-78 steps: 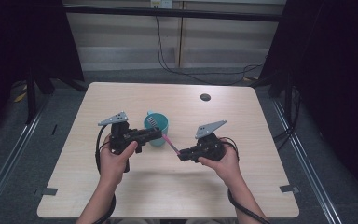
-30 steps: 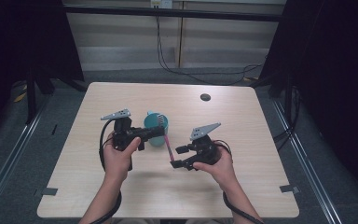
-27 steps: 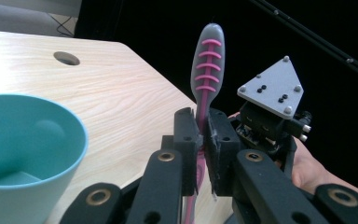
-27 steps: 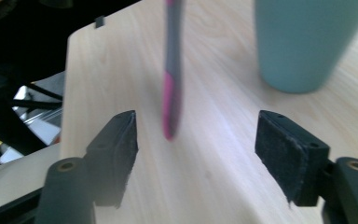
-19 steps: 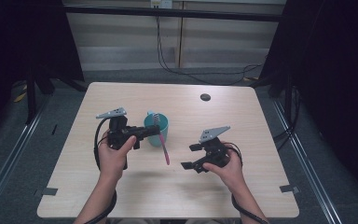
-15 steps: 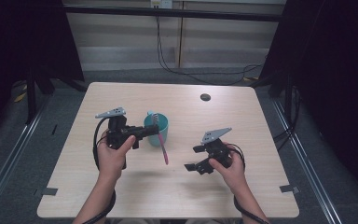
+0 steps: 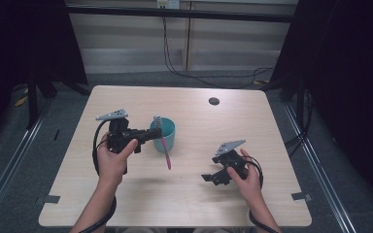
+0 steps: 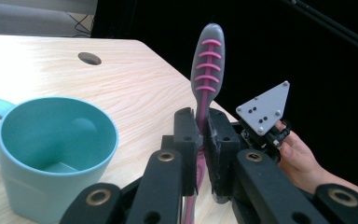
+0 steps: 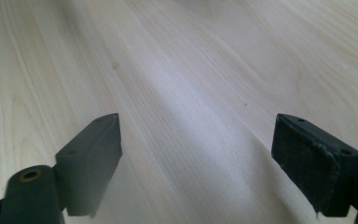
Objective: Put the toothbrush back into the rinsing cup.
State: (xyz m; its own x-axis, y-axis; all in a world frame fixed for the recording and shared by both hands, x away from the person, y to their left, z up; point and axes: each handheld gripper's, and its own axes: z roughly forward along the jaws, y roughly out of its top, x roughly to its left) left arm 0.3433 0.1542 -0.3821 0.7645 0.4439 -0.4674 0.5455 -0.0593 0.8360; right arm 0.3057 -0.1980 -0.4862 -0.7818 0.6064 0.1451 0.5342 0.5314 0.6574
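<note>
Since the earlier frame our right gripper (image 7: 211, 177) has let go and dropped away toward the table's (image 7: 126, 194) near edge, jaws spread and empty. Our left gripper (image 7: 151, 135) pinches the pink-and-grey plastic toothbrush (image 7: 165, 150) beside the teal ceramic mug (image 7: 169, 137).

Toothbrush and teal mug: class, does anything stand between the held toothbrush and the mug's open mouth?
Nothing visible does. The left tool clamps the toothbrush right beside the teal mug, whose inside looks empty in the left gripper view. The right tool is open, off to the side over the table.
</note>
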